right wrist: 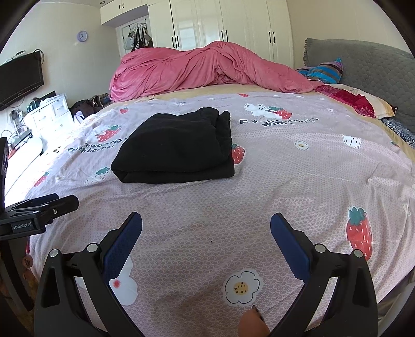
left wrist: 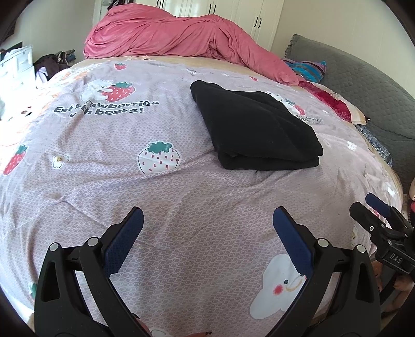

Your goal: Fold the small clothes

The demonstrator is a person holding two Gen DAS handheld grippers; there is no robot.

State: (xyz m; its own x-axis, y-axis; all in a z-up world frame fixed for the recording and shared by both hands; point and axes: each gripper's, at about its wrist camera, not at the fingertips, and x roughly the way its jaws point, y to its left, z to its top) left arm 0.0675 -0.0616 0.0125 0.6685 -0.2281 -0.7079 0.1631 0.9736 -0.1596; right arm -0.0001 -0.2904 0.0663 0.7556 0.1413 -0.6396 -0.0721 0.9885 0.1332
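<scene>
A: While both grippers hang low over the bed (left wrist: 181,207), where is the garment?

B: Ahead of both. The black garment (left wrist: 254,129) lies folded into a thick stack on the sheet (right wrist: 285,181), well apart from either set of jaws. From the left gripper (left wrist: 207,220) it sits ahead and a little to the right; from the right gripper (right wrist: 206,220) it sits ahead and to the left.

A: And the jaws?

B: Spread wide on both, with nothing between them but printed sheet. The blue pads (left wrist: 124,241) face each other across the gap.

A: Do the grippers see each other?

B: Yes. The right one shows at the right edge of the left view, the left one at the left edge of the right view. From those side views I cannot tell more about them.

A: What lies beyond the garment?

B: A pink duvet (right wrist: 207,70), bunched up at the far side of the bed, and white wardrobe doors (right wrist: 233,20) behind it. A grey headboard (right wrist: 368,72) stands to the right, with a red patterned pillow (right wrist: 355,99) before it.
</scene>
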